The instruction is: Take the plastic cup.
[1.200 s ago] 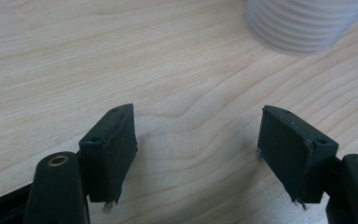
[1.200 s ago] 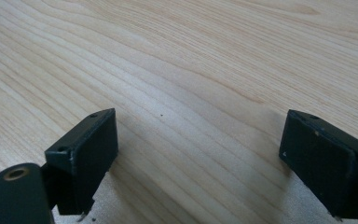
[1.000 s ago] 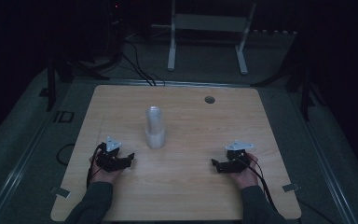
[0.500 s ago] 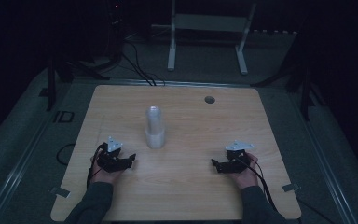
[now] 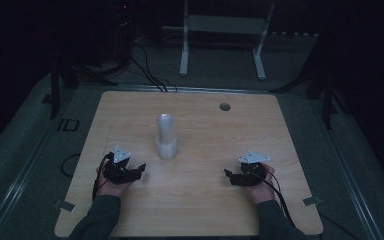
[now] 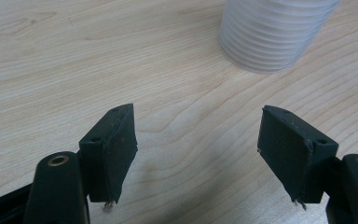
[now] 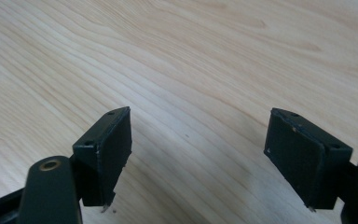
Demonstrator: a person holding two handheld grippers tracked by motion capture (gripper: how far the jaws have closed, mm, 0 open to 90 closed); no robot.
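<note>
A tall stack of translucent white ribbed cups stands upright on the wooden table, left of its middle. My left gripper rests low on the table in front of and left of the stack, open, nothing between its jaws. In the left gripper view the stack's base lies ahead and to the right of the left gripper. My right gripper lies near the front right, pointing left. Its jaws have just been closing; in the right gripper view the right gripper still gapes, with bare wood between the pads.
A round cable hole sits near the table's far edge. Behind the table a white metal stand rises from the dark floor, with black cables beside it. Bare wood stretches between the two grippers.
</note>
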